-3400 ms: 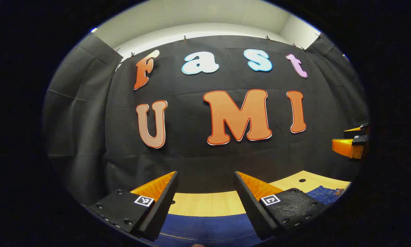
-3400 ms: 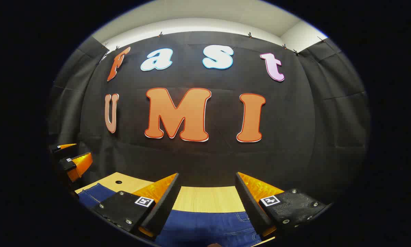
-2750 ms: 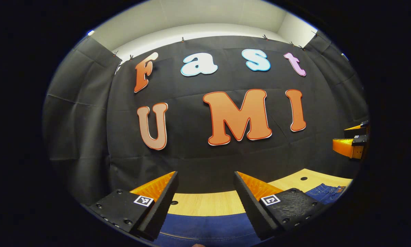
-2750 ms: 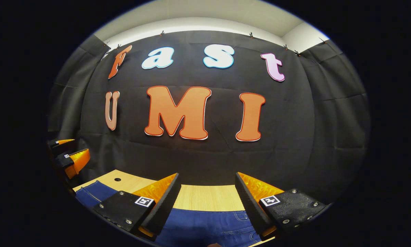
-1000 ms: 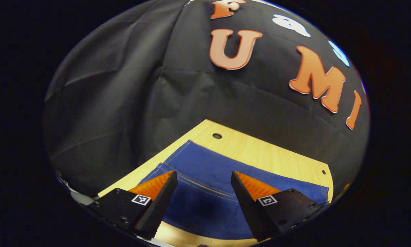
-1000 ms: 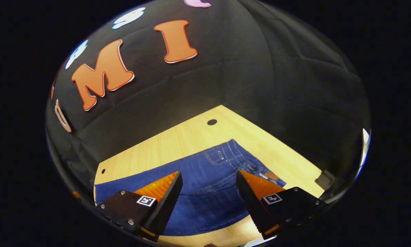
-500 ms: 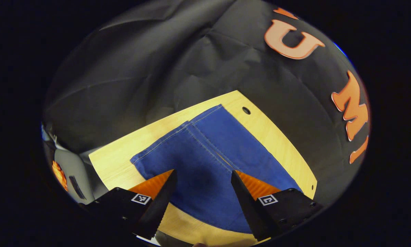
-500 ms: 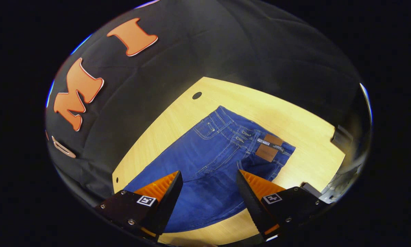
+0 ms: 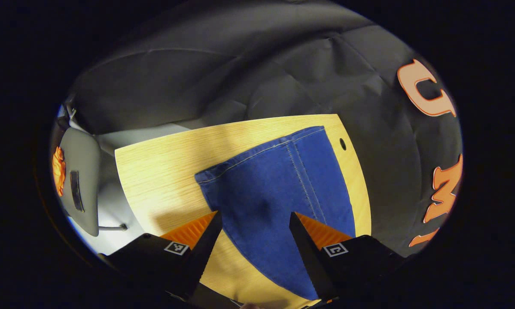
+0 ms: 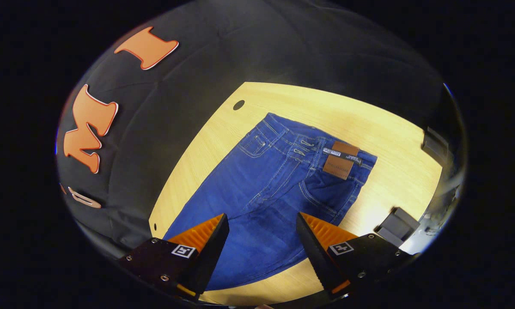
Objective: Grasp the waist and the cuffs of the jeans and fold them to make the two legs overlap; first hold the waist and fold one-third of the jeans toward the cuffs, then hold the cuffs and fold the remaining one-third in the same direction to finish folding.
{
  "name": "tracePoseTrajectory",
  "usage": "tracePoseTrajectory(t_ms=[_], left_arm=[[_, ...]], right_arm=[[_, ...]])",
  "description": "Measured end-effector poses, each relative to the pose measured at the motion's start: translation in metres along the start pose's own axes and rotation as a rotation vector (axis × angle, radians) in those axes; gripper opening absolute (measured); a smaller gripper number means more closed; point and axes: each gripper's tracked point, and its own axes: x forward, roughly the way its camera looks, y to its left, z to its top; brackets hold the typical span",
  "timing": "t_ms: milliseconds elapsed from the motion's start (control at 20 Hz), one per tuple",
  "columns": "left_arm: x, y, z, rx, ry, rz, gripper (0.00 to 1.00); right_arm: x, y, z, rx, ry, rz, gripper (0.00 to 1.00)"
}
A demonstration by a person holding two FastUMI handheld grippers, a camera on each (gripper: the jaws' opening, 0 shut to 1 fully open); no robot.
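The jeans (image 10: 278, 180) are lying flat on the table (image 10: 394, 128), unfolded. The left gripper (image 9: 253, 221) is hovering over the cuffs (image 9: 257, 161), the right gripper (image 10: 261, 223) short of the waist (image 10: 321, 143), both with jaws apart and empty. Judged stage: approach; next, descending and clamping both ends.

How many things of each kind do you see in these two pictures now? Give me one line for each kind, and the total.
Jeans: 1
Wooden table: 1
Grippers: 2, the left gripper and the right gripper, both open above the jeans
Leather patch on the waist: 1
Total: 5
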Motion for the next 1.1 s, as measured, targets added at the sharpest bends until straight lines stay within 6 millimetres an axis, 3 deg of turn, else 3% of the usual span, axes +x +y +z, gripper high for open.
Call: tracePoseTrajectory(t_ms=[200, 400, 550, 700, 800, 850, 900, 950, 1000, 1050, 1100], left_arm=[[0.004, 0.011, 0.007, -0.031, 0.037, -0.04, 0.98], [0.019, 0.002, 0.016, -0.046, 0.056, -0.155, 0.94], [0.031, -0.013, 0.02, -0.055, 0.074, -0.248, 0.92], [0.048, -0.031, 0.027, -0.121, 0.074, -0.317, 0.88], [0.063, -0.037, 0.026, -0.17, 0.076, -0.327, 0.78], [0.07, -0.036, 0.022, -0.189, 0.09, -0.319, 0.64], [0.075, -0.031, 0.019, -0.204, 0.095, -0.305, 0.57], [0.076, -0.03, 0.018, -0.217, 0.097, -0.295, 0.33], [0.077, -0.031, 0.02, -0.219, 0.077, -0.287, 0.24], [0.072, -0.03, 0.018, -0.193, 0.081, -0.276, 0.15], [0.049, -0.018, 0.018, -0.182, 0.058, -0.224, 0.15]], right_arm=[[-0.001, 0.005, -0.013, 0.041, 0.003, -0.006, 0.97], [-0.001, 0.015, -0.03, 0.067, -0.005, -0.022, 0.97], [-0.003, 0.025, -0.048, 0.076, 0.003, -0.029, 0.97], [-0.008, 0.033, -0.052, 0.092, -0.002, -0.022, 0.97], [-0.012, 0.03, -0.046, 0.109, -0.014, -0.02, 0.97], [-0.014, 0.026, -0.04, 0.119, -0.019, -0.02, 0.97], [-0.015, 0.02, -0.034, 0.133, -0.021, -0.025, 0.97], [-0.015, 0.013, -0.027, 0.142, -0.028, -0.022, 0.97], [-0.014, 0.004, -0.018, 0.152, -0.038, -0.03, 0.97], [-0.013, -0.005, -0.01, 0.163, -0.045, -0.037, 0.97], [-0.011, -0.015, -0.004, 0.179, -0.048, -0.049, 0.97]])
